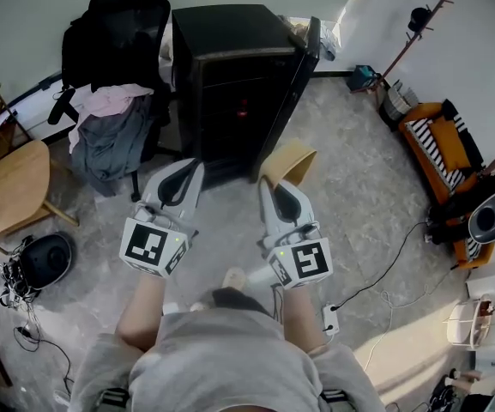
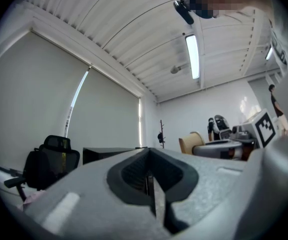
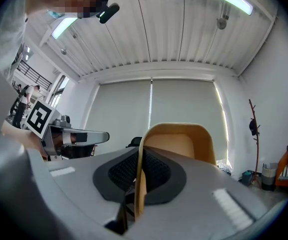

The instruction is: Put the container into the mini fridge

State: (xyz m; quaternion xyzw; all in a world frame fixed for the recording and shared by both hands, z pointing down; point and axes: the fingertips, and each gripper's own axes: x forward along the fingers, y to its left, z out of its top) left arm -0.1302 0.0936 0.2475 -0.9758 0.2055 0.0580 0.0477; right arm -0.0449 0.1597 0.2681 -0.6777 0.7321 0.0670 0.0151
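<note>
The tan container is held up in front of the black mini fridge, whose door stands open to the right. My right gripper is shut on the container's rim; in the right gripper view the tan wall rises between the jaws. My left gripper is shut and empty, level with the right one, just left of it. In the left gripper view its jaws meet with nothing between, and the fridge top shows beyond.
A black office chair draped with clothes stands left of the fridge. A wooden table is at far left, an orange sofa at right. Cables and a power strip lie on the floor near my feet.
</note>
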